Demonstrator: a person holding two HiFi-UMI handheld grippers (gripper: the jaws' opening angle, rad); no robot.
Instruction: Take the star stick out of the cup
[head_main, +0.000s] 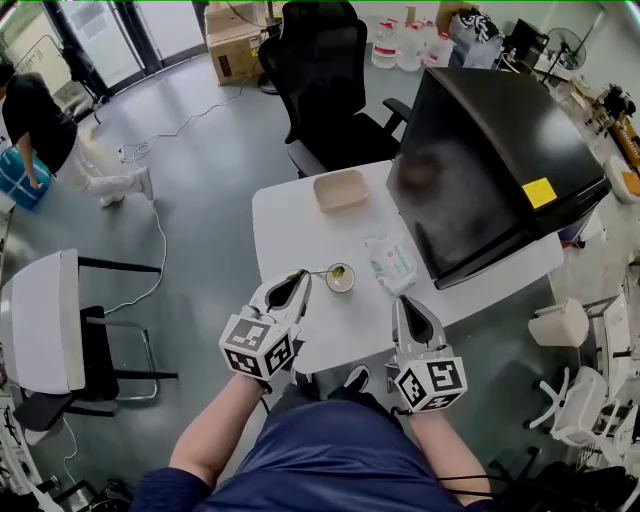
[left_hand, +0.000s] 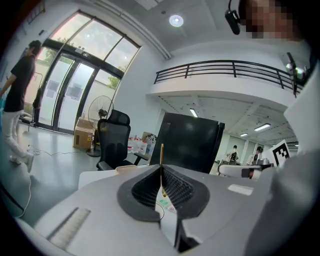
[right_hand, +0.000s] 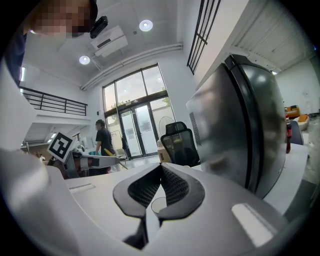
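Pinching the star stick (left_hand: 161, 160) between its closed jaws, the left gripper (head_main: 300, 276) is holding it just beside the cup (head_main: 340, 277) on the white table (head_main: 290, 210). The right gripper (head_main: 400, 302) is hovering shut and empty. Thin, light and likely slick, the star stick is asking for a firm mid-shaft grip.

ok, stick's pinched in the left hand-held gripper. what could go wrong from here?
1. The star stick is thin and pinched only at the tips of the left hand-held gripper; it may pivot or slip.
2. In the head view its far end looks to be at the cup rim, and the right hand-held gripper, shut and empty, stands apart from it; the cup could tip.
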